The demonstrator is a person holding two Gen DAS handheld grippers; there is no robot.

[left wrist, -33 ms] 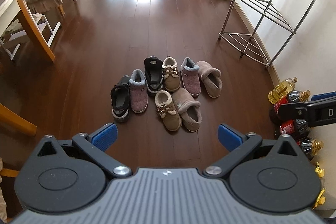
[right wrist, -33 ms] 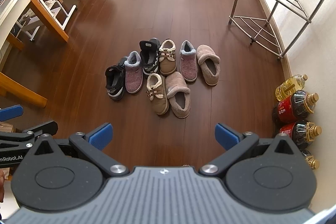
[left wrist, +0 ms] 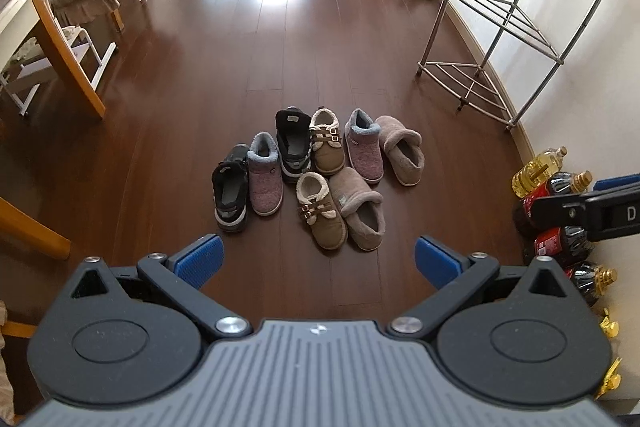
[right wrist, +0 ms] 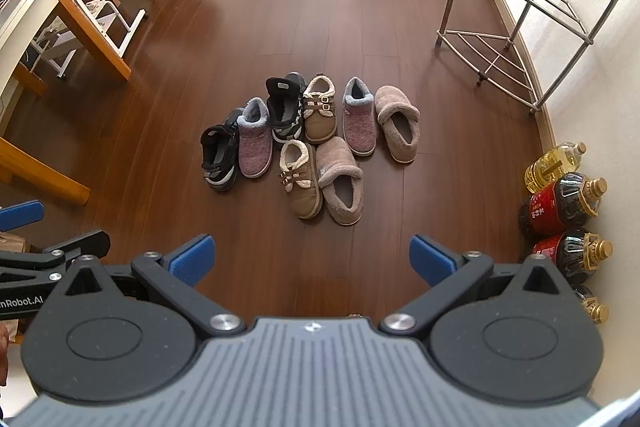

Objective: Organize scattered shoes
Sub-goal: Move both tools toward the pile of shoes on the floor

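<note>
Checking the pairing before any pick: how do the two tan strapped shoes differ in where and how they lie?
The near tan shoe lies in the front row, closer to the grippers, touching a beige slipper. The far tan shoe sits in the back row between a black sneaker and a pink-grey bootie. The near one points obliquely, the far one straighter. Both have fleece collars, two buckled straps, toes toward the camera.

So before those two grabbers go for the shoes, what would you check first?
1. Left gripper open and empty: ok.
2. Right gripper open and empty: ok.
3. Shoes in clear view: ok.
4. Pairs side by side: not ok; the two tan strap shoes are apart.
5. Bottles clear of the shoes: ok.
6. Where the shoes should go: cannot tell.
</note>
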